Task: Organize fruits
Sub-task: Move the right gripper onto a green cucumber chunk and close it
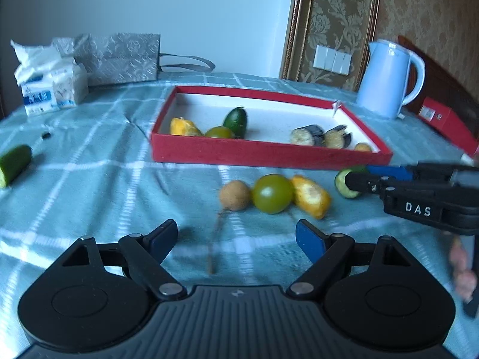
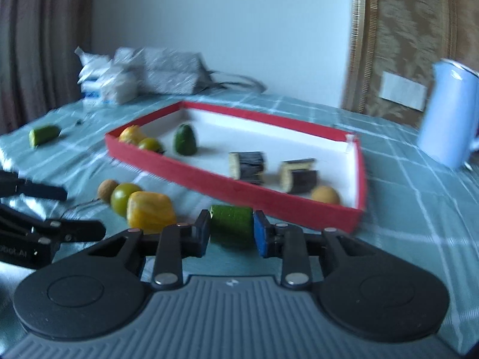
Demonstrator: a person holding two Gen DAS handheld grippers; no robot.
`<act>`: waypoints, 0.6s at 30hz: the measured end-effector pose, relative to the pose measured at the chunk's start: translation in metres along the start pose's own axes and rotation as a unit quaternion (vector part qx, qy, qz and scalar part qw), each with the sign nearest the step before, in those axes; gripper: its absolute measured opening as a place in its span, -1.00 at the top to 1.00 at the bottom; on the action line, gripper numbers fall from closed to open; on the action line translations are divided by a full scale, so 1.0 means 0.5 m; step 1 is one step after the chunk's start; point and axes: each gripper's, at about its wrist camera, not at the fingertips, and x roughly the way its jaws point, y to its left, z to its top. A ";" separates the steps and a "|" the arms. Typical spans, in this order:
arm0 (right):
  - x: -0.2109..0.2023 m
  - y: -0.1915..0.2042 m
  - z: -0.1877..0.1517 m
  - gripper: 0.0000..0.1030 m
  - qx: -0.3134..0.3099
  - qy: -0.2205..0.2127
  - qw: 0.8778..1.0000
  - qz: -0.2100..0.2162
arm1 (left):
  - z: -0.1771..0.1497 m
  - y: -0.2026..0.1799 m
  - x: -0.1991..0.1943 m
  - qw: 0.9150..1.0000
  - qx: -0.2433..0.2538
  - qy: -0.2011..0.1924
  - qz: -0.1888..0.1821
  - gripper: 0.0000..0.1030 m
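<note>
We see our right tool [image 2: 231,231] clamped on a short piece of cucumber [image 2: 231,223], its two pads pressing the cut ends, just in front of the near wall of the red tray [image 2: 233,190] on the table [image 2: 419,209]. Our left tool [image 1: 236,239] stands wide open with nothing between its pads, low over the checked cloth. Just beyond it lie three things in a row, touching: a small brown round fruit [image 1: 235,195], a green tomato [image 1: 272,194] and a yellow chunk [image 1: 311,196]. Inside the tray, at the left end, sit another yellow chunk [image 1: 183,127], a green tomato [image 1: 219,132] and a dark green piece [image 1: 236,121]; toward the right end are two dark-skinned eggplant pieces [image 1: 320,136] and a small brown fruit [image 1: 362,147]. Another cucumber piece [image 1: 14,164] lies far left on the cloth, well apart from the rest. A pale blue kettle [image 1: 389,79] stands beyond the tray's right corner
</note>
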 end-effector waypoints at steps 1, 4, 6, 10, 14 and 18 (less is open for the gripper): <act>-0.005 -0.011 -0.003 0.44 0.015 -0.002 1.000 0.001 | 0.000 -0.006 -0.002 1.000 -0.007 0.000 -0.008 -0.68; -0.013 -0.030 -0.010 0.45 0.038 -0.006 0.999 0.002 | 0.001 -0.035 0.001 1.000 0.001 -0.001 -0.011 -0.68; -0.018 -0.036 -0.013 0.45 0.044 -0.011 0.999 -0.001 | 0.000 -0.055 0.003 1.000 0.011 -0.001 -0.014 -0.68; -0.028 -0.044 -0.017 0.47 0.055 -0.021 0.998 -0.006 | 0.002 -0.081 0.010 1.000 0.015 0.001 -0.027 -0.68; -0.036 -0.050 -0.019 0.48 0.063 -0.028 0.998 -0.013 | 0.006 -0.094 0.017 1.000 0.007 0.001 -0.030 -0.68; -0.040 -0.050 -0.019 0.48 0.061 -0.033 0.997 -0.021 | 0.012 -0.095 0.016 0.998 -0.018 0.004 -0.056 -0.68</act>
